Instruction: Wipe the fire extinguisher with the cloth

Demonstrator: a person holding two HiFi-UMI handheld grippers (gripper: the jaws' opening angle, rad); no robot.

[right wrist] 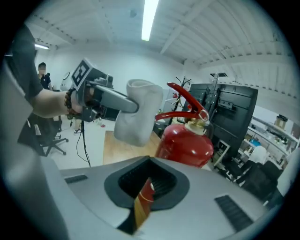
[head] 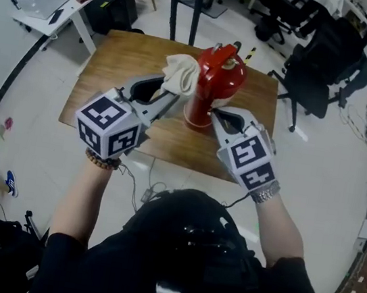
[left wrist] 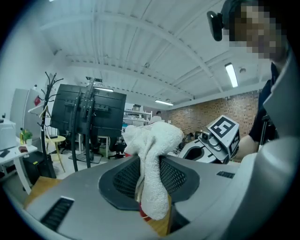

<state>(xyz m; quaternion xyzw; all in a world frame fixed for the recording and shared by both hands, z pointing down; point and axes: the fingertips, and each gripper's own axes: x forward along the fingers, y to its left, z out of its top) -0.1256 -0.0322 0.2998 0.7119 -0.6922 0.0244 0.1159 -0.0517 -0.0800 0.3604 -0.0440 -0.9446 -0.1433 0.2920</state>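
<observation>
Red fire extinguisher (head: 214, 85), white cloth (head: 181, 72)

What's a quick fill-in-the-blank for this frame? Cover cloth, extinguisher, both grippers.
The left gripper is shut on the ____.
The upright fire extinguisher on the table is ____ in colour.
The right gripper has its jaws ____, with nothing between them.
Missing: cloth; red; shut.

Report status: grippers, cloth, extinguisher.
Left gripper shut on cloth. Right gripper shut, empty, near fire extinguisher base. Extinguisher upright on table, cloth by its upper side, contact unclear. Nothing in the way.
</observation>
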